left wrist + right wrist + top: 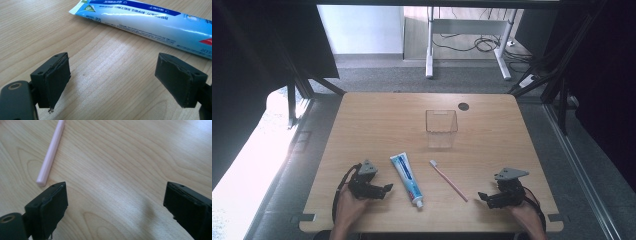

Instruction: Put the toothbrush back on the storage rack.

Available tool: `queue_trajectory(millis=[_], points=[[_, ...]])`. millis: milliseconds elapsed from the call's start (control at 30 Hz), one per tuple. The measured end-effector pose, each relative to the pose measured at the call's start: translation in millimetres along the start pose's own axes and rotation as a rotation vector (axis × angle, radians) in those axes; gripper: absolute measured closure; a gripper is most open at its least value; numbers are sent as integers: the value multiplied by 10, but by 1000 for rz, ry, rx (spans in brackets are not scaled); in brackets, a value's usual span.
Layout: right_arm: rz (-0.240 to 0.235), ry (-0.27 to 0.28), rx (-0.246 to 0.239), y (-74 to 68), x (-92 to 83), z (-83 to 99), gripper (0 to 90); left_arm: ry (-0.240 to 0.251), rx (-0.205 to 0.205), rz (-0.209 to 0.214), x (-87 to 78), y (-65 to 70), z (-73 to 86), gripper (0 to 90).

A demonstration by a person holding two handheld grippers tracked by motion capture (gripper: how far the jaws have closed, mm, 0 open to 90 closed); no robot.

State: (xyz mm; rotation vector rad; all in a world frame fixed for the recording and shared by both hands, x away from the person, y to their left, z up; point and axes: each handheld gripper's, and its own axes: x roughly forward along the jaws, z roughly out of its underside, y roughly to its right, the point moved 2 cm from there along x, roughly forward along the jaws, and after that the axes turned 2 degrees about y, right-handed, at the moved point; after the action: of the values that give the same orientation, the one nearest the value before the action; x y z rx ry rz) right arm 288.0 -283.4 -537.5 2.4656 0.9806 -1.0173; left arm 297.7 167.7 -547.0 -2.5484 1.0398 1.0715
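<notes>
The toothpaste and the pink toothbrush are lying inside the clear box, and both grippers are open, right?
Not quite. The toothpaste and the pink toothbrush lie flat on the table, nearer the person than the clear box; the high view shows it. The left gripper and right gripper are indeed open.

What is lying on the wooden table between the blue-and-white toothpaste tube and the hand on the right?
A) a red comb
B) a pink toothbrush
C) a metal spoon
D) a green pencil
B: a thin pink toothbrush lies flat on the light wooden table, slanting between the blue-and-white toothpaste tube and the right gripper; its pink handle end shows near that gripper's open jaws in the right gripper view.
</notes>
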Motion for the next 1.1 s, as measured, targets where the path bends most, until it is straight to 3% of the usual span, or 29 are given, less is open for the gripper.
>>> queue_trajectory(millis=[400, 600, 1100], points=[[-36, -39, -24, -80, 14, -77, 0, 4, 7, 1, -3, 14, 1, 129], [-71, -47, 5, -107, 19, -142, 0, 7, 21, -1, -4, 19, 2, 129], [-81, -128, -44, -160, 78, -305, 0, 48, 36, -13, -37, 39, -16, 130]])
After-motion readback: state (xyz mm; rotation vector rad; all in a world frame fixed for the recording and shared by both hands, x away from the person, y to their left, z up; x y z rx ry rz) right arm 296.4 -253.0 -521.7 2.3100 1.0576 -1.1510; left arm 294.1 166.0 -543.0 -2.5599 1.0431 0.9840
